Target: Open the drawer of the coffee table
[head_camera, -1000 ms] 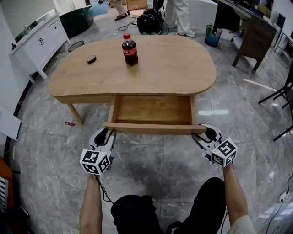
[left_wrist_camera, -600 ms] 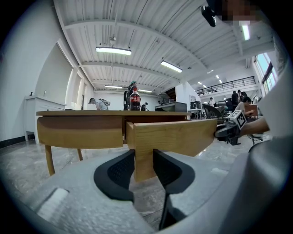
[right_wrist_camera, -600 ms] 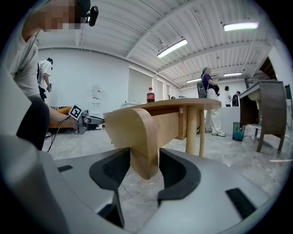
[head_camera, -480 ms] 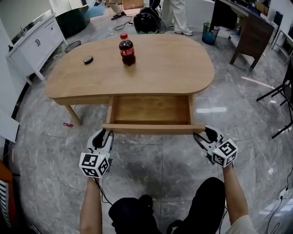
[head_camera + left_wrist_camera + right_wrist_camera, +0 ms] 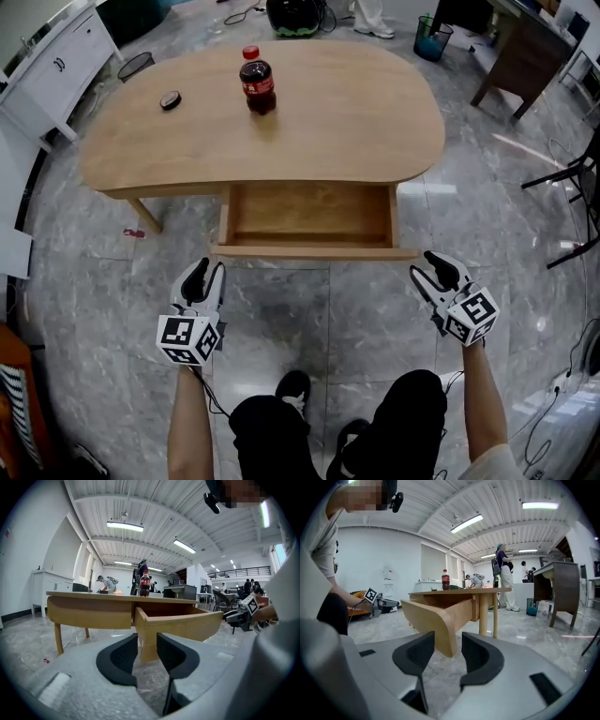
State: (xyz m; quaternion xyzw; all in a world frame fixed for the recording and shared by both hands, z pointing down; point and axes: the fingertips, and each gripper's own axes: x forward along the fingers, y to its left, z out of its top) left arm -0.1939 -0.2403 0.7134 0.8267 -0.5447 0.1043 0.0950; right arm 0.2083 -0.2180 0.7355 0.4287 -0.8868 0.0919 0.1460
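The drawer is found pulled out of the coffee table's near edge, opening toward the person, its long axis along that edge. The left gripper and right gripper are held open, apart from its front corners (the right jaws have just been closing slightly, with nothing between them). The print on the bottle's red label cannot be read.

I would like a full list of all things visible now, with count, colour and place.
coffee table: one, light wood, centre
drawer: one, light wood, pulled open at table's front
bottle: one, dark, red cap, upright on tabletop
round object: one, black, tabletop, left of bottle
cabinet: one, white, left
bin: one, teal, beyond table
desk: one, dark brown, upper right
left gripper: one, grey, before drawer, jaws apart, empty
right gripper: one, grey, jaws apart, just closing slightly, empty
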